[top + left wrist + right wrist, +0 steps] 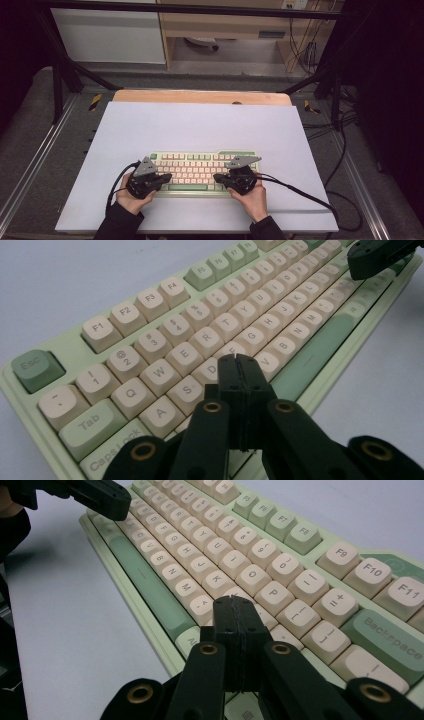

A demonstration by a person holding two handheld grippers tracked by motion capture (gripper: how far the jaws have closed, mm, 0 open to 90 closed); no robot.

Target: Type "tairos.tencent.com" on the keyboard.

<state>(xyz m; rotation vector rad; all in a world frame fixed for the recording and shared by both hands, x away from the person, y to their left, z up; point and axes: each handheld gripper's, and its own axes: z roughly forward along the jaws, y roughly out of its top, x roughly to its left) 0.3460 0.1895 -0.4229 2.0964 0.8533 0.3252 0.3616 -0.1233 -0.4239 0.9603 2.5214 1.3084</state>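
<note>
With both grippers' fingers closed on nothing over the keyboard (pixel 202 171) at lower centre, a wide tip could press two keys.

In the left gripper view the left tongs (pixel 239 359) hide the keyboard (pixel 200 335) keys beneath their closed tips. The right tongs (pixel 233 600) likewise cover keys, and the frame edge cuts off the keyboard's corner beyond Backspace. From above, key legends are too small to read.
</note>
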